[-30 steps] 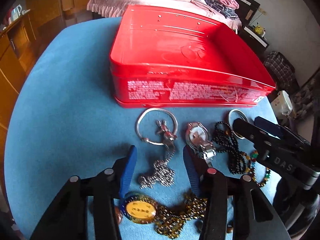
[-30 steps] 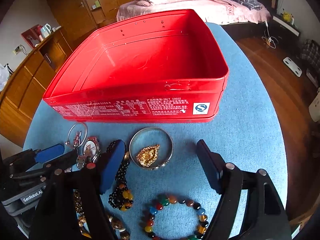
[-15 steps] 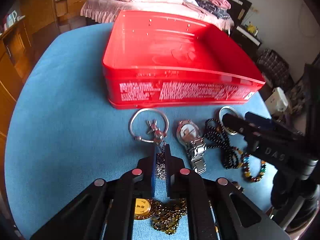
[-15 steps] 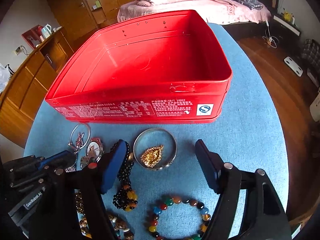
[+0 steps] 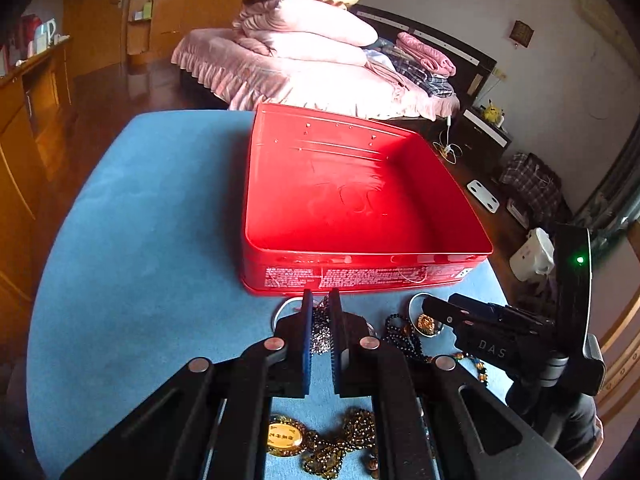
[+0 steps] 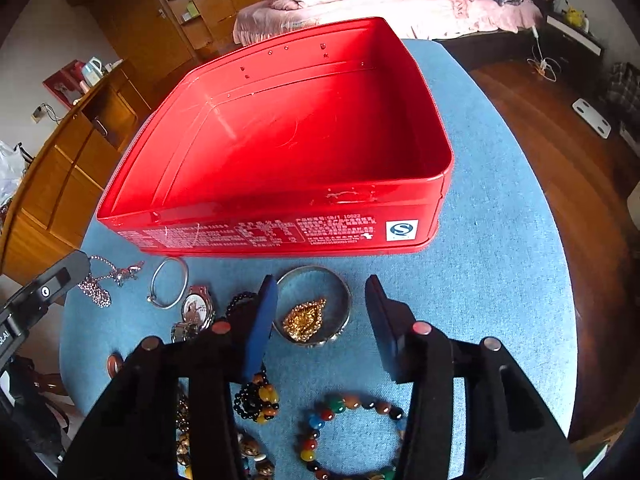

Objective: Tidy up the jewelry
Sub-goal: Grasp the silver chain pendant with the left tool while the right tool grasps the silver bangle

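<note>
A red open tin (image 5: 360,256) (image 6: 280,224) stands on the blue table, empty inside. My left gripper (image 5: 319,300) is shut on a silver chain necklace (image 5: 320,334) and holds it lifted in front of the tin's near wall; the chain (image 6: 100,284) hangs from that gripper in the right wrist view. My right gripper (image 6: 320,292) is open, low over a silver bangle (image 6: 344,300) with a gold pendant (image 6: 306,318) inside it.
On the cloth lie a thin silver ring bangle (image 6: 170,284), a watch (image 6: 196,310), black beads (image 6: 256,396), a coloured bead bracelet (image 6: 352,404) and a gold medallion necklace (image 5: 284,434). The table edge (image 6: 560,280) is at the right.
My left gripper closed on the silver chain necklace and lifted it up toward the tin. My right gripper stayed open and edged forward over the bangle.
</note>
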Demonstrator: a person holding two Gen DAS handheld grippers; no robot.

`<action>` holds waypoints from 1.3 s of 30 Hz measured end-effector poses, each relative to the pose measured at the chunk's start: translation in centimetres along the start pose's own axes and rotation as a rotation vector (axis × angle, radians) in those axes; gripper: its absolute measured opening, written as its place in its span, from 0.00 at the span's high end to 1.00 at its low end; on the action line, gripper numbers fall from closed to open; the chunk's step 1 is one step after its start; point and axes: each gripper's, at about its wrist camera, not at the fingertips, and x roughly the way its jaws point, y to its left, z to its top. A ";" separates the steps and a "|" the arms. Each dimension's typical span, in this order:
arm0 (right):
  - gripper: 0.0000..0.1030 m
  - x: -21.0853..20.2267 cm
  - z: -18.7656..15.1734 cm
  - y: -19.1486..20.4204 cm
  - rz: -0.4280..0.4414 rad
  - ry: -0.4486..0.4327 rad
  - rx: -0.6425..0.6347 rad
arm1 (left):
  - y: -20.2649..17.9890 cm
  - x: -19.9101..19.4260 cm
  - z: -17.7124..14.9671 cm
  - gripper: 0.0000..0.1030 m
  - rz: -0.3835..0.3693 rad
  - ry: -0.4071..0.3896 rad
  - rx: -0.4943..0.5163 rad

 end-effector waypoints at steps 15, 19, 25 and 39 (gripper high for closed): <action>0.49 0.4 -1.2 1.3 -0.061 0.015 -0.073 | 1.3 1.5 -0.7 0.93 0.004 0.027 -0.021; 0.49 0.3 -1.5 1.4 -0.070 0.015 -0.093 | 1.5 1.7 -0.8 0.93 0.001 0.028 -0.021; 0.48 -0.7 -1.7 -0.1 -0.052 -0.008 -0.062 | 1.6 1.8 -0.9 0.93 0.005 0.024 -0.020; 0.48 -0.2 -2.9 1.0 -0.089 0.017 -0.154 | 1.8 2.1 -1.0 0.93 0.033 0.023 -0.012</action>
